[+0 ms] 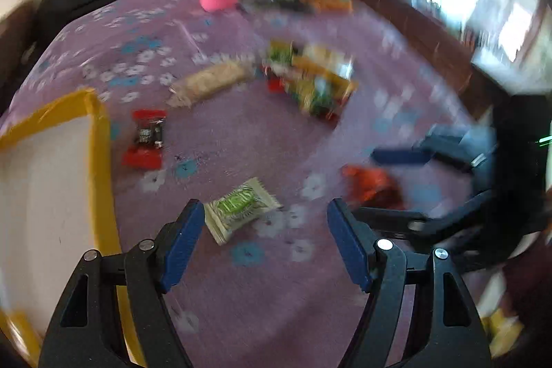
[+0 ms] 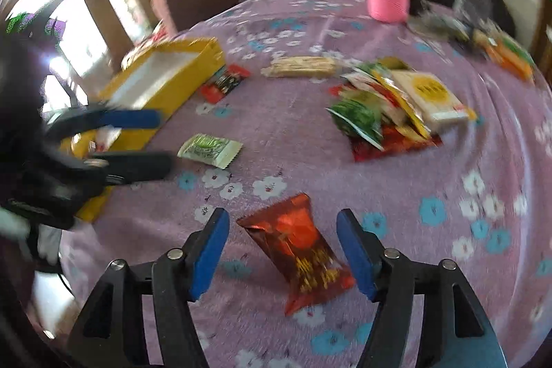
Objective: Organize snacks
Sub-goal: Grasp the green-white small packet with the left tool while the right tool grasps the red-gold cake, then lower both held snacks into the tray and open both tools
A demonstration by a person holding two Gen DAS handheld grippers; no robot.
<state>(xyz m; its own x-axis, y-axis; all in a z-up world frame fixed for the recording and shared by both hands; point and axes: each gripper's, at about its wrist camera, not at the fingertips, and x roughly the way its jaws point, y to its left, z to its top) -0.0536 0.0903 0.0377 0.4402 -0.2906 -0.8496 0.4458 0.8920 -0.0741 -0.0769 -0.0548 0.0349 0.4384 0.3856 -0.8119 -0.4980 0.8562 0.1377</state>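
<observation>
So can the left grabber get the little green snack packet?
Probably yes. The left gripper is open, the green packet lies flat just beyond its fingertips on the cloth, and nothing sits between them.

yellow box (image 1: 98,140) cut off at left edge.

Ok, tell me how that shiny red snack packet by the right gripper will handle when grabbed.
The red foil packet looks puffed and crinkly, so it will probably crumple rather than stay stiff. Its glossy film may slip between the pads. It seems light and likely to slide on the purple floral cloth.
</observation>
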